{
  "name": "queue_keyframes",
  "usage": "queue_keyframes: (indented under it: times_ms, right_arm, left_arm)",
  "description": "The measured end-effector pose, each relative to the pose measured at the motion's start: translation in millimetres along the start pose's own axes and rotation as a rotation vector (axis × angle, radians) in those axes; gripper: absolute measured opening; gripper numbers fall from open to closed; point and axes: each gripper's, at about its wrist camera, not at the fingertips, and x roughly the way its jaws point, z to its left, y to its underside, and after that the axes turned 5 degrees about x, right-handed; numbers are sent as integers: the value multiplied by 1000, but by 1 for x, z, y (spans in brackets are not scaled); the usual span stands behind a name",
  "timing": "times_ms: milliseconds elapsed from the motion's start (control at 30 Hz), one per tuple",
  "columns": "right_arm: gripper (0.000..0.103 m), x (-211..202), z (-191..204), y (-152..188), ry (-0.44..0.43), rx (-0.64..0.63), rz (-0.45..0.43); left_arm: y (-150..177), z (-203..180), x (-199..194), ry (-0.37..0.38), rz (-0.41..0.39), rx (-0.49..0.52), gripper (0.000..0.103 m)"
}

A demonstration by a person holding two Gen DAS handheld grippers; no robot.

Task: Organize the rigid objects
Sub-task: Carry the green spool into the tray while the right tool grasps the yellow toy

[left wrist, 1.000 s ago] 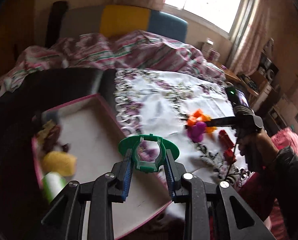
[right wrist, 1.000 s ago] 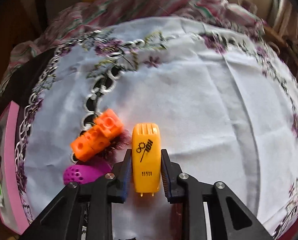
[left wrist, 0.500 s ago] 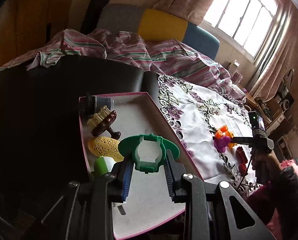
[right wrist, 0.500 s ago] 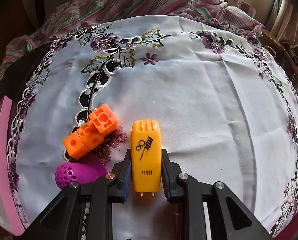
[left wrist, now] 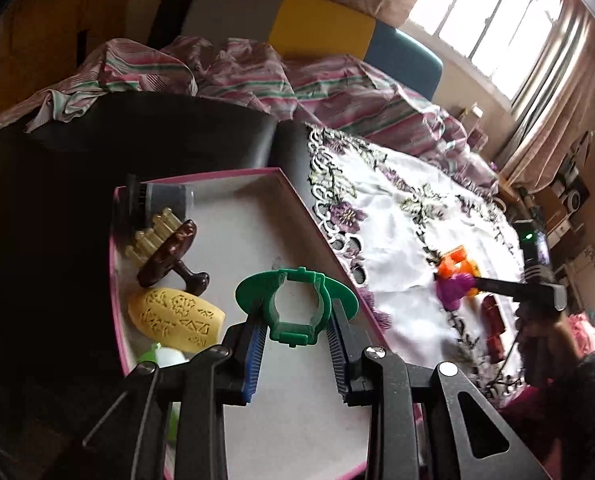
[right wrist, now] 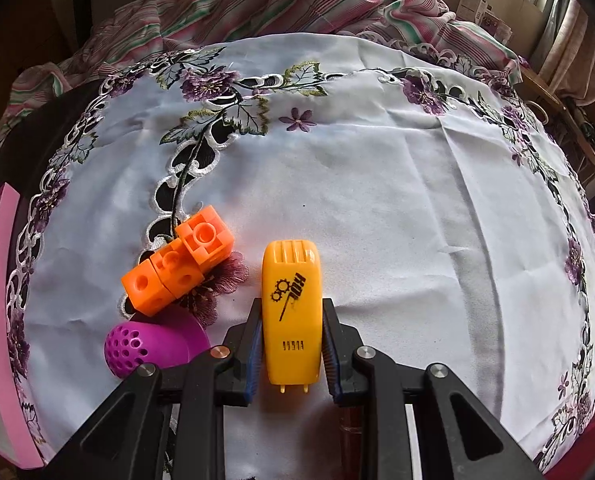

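Now, in the left wrist view, the green clip (left wrist: pixel 296 307) is seen clamped in the left gripper (left wrist: pixel 296 356), which has been swung from the cloth edge to above the pink tray (left wrist: pixel 297 188), so release is judged near. From the right wrist view, the yellow toy piece (right wrist: pixel 292 316) is held pinched by the right gripper (right wrist: pixel 292 346), raised slightly off the tablecloth (right wrist: pixel 397 184) beside the orange blocks (right wrist: pixel 177 264).

Toys are crowding my tray's (left wrist: pixel 201 176) left wall; its right half is lying open. Orange blocks (right wrist: pixel 177 260) are sitting left of my right gripper (right wrist: pixel 291 340).
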Motion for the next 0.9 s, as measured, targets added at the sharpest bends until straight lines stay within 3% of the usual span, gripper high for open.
queue_keyframes:
  times_ms: [267, 333, 400, 467, 700, 900]
  right_arm:
    - [25, 0, 0, -1, 1, -2, 0]
    - [25, 1, 0, -1, 1, -2, 1]
    - [25, 0, 0, -2, 1, 2, 2]
    - [25, 1, -2, -2, 3, 9, 2]
    - [25, 1, -2, -2, 15, 12, -2]
    - [25, -1, -4, -2, 19, 21, -10]
  left_arm:
    - [13, 5, 41, -47, 85, 20, 30]
    - [15, 3, 39, -74, 74, 50, 32]
    - [17, 4, 39, -66, 73, 47, 47]
    - [17, 6, 35, -58, 64, 36, 53]
    - [22, 10, 24, -66, 56, 8, 54]
    - [28, 6, 8, -137, 30, 39, 55]
